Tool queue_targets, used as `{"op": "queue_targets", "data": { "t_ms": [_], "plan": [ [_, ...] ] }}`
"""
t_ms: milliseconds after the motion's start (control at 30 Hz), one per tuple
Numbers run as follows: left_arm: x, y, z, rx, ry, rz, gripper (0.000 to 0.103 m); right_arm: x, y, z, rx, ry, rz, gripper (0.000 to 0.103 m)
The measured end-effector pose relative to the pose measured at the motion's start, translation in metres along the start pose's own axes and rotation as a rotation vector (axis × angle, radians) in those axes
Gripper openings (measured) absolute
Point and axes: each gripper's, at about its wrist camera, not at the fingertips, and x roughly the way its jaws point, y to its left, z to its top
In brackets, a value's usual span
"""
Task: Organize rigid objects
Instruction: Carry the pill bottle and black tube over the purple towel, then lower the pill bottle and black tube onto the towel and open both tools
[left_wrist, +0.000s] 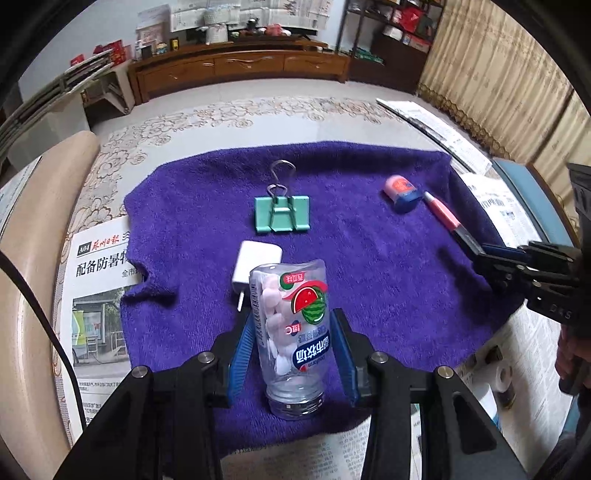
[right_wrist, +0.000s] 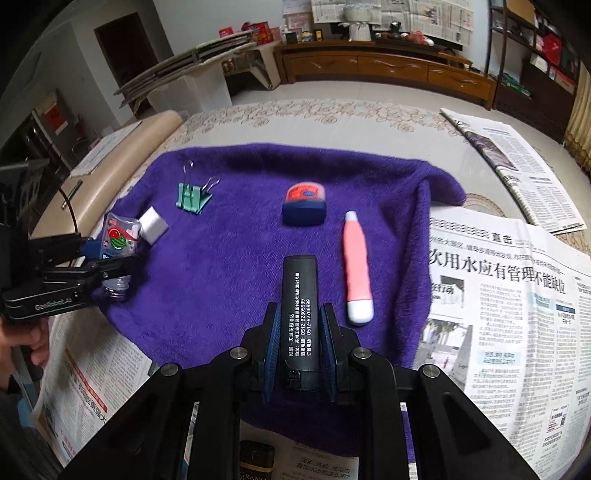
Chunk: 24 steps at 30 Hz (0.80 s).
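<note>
A clear candy bottle (left_wrist: 291, 325) with a watermelon label lies cap toward me on the purple towel (left_wrist: 369, 277). My left gripper (left_wrist: 293, 317) is shut on it, one blue pad against each side. The right wrist view shows the same bottle (right_wrist: 120, 236) at far left in the left gripper (right_wrist: 107, 254). My right gripper (right_wrist: 300, 308) is shut on a black tube (right_wrist: 299, 295) printed with white text. From the left wrist view, that tube (left_wrist: 467, 238) and right gripper (left_wrist: 484, 254) sit at the towel's right edge.
On the towel lie a green binder clip (right_wrist: 192, 197), a white charger plug (right_wrist: 153, 225), a small pink-and-blue jar (right_wrist: 304, 203) and a pink pen-shaped stick (right_wrist: 356, 266). Newspapers (right_wrist: 498, 295) surround the towel. A dark box (right_wrist: 256, 461) sits near the front edge.
</note>
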Motion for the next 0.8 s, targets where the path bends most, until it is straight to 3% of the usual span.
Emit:
{"op": "queue_targets", "data": {
  "t_ms": [233, 800],
  "plan": [
    [0.008, -0.021, -0.002, 0.103, 0.018, 0.042, 0.038, 0.004, 0.004, 0.0, -0.011, 0.006, 0.004, 0.021],
    [0.014, -0.014, -0.01, 0.083, 0.037, 0.05, 0.04, 0.021, 0.014, -0.006, -0.095, 0.04, -0.042, 0.022]
  ]
}}
